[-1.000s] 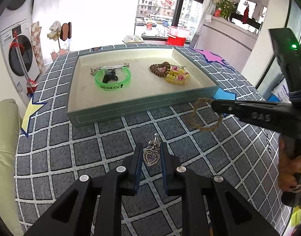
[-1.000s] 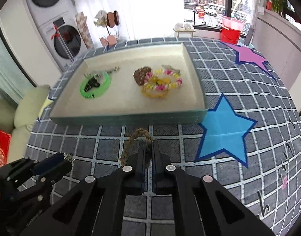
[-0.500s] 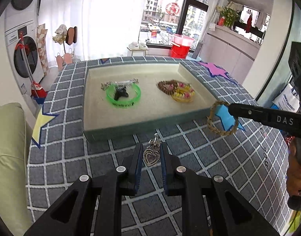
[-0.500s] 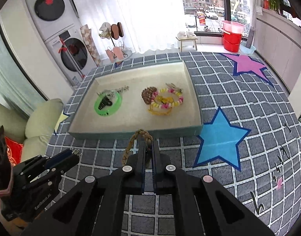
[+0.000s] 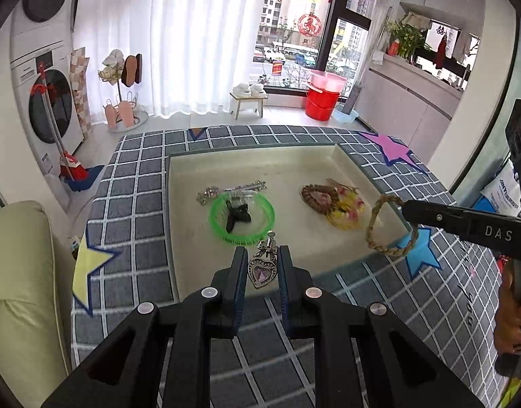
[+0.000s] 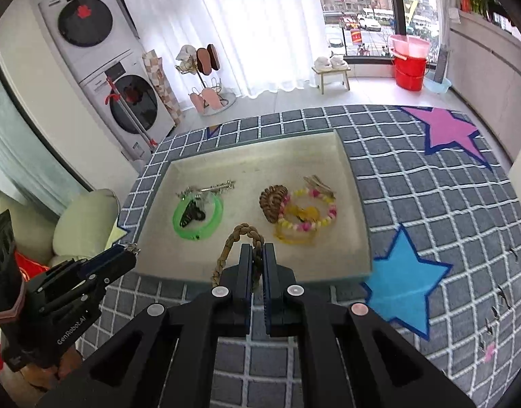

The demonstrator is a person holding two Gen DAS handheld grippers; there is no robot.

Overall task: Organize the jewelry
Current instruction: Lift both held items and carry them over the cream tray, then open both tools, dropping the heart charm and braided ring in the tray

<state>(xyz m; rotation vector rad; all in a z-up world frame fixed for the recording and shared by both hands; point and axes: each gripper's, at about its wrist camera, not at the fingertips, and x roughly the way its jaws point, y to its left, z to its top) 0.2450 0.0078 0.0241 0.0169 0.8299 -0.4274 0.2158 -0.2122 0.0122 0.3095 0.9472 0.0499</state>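
Note:
My left gripper (image 5: 259, 259) is shut on a silver heart pendant with a purple stone (image 5: 261, 270), held in the air above the near edge of the cream tray (image 5: 287, 166). My right gripper (image 6: 257, 255) is shut on a braided tan rope bracelet (image 6: 234, 242), held above the tray's near edge; the bracelet also shows in the left wrist view (image 5: 379, 227). In the tray lie a green bangle (image 6: 197, 217) with a black clip inside it, a silver chain (image 6: 209, 189), a brown coiled bracelet (image 6: 272, 200) and a yellow-pink beaded bracelet (image 6: 309, 216).
The tray sits on a grey grid-patterned cloth (image 6: 430, 190) with blue (image 6: 405, 278), pink (image 6: 447, 129) and yellow (image 5: 90, 265) stars. A cream cushion (image 5: 19, 289) is at the left. Washing machines, a shoe rack and red buckets stand on the floor beyond.
Both grippers have risen and moved forward toward the tray, each still holding its piece. The tray now looks further below and smaller.

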